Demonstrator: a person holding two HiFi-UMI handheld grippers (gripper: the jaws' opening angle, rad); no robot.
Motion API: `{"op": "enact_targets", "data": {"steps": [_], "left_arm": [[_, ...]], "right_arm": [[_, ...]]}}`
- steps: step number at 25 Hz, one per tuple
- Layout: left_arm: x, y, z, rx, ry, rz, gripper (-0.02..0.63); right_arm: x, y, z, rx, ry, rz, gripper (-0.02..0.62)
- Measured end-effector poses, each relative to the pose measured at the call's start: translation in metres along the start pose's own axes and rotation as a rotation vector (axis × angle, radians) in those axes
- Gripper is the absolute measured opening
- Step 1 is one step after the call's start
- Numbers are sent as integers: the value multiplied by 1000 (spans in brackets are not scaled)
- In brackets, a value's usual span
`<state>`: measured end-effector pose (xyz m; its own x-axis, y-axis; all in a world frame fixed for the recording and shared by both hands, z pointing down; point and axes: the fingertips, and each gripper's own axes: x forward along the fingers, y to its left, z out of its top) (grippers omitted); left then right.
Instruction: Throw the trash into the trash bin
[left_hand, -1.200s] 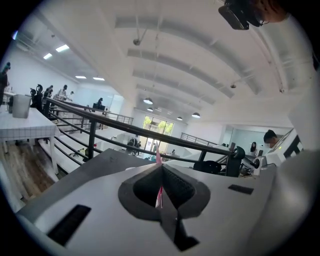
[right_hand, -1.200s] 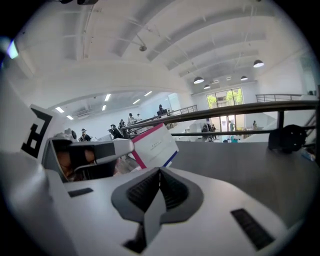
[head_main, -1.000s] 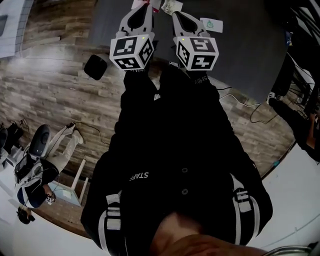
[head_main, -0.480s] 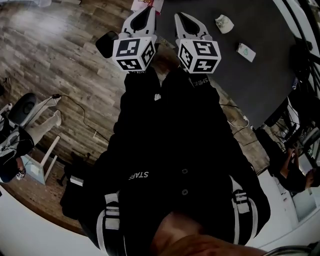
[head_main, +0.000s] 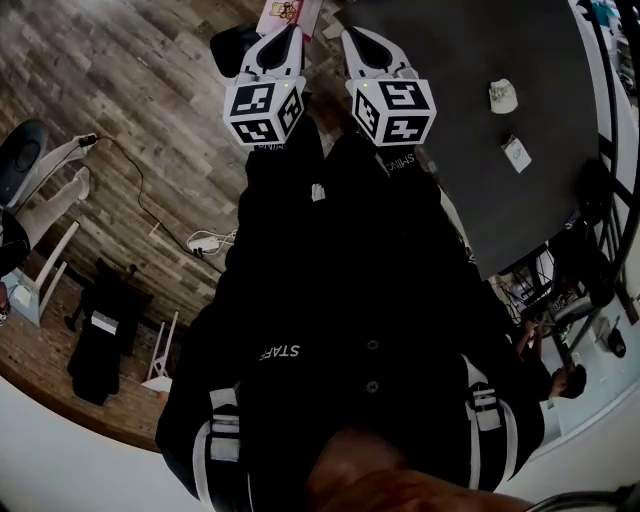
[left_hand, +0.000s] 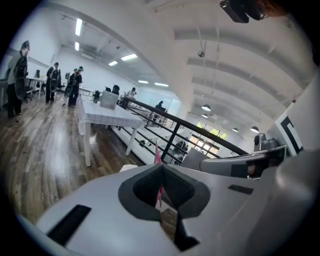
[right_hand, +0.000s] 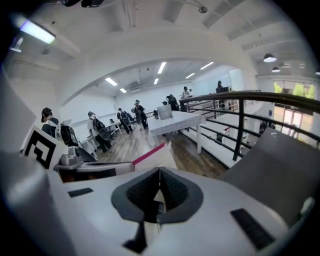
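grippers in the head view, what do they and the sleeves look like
The left gripper and right gripper have white pointed shells with dark ribbed pads, each carrying a white cube with black square markers. The sleeves are black with white lettering.

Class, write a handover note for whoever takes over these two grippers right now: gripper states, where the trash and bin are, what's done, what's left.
Left gripper: jaws shut on the packet.
Right gripper: jaws shut on the same packet.
Bin: on the floor, beside the left gripper.
Two scraps lie on the table.
Done: packet lifted, near the bin.
Left: drop it in, then probably the scraps.
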<state>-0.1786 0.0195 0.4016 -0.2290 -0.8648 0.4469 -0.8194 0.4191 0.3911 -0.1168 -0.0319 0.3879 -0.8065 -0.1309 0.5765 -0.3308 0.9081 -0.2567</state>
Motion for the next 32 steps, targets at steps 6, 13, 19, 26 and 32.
{"op": "enact_targets", "data": {"steps": [6,13,19,26,32], "left_arm": [[-4,91,-43,-97,57,95,5],[0,170,-107,-172,123,174,5],[23,231,-184,-204,188,221,5],[59,292,-285,-202,285,245,5],[83,336,-350,-246,353,274,5]], "right_arm": [[72,42,-34,-56,125,73,15],[145,70,-85,-55,245,150,15],[214,71,-149,-67,325,200,15],[284,77,-234,-105,421,278,15],[330,53,-300,-85,497,236,15]]}}
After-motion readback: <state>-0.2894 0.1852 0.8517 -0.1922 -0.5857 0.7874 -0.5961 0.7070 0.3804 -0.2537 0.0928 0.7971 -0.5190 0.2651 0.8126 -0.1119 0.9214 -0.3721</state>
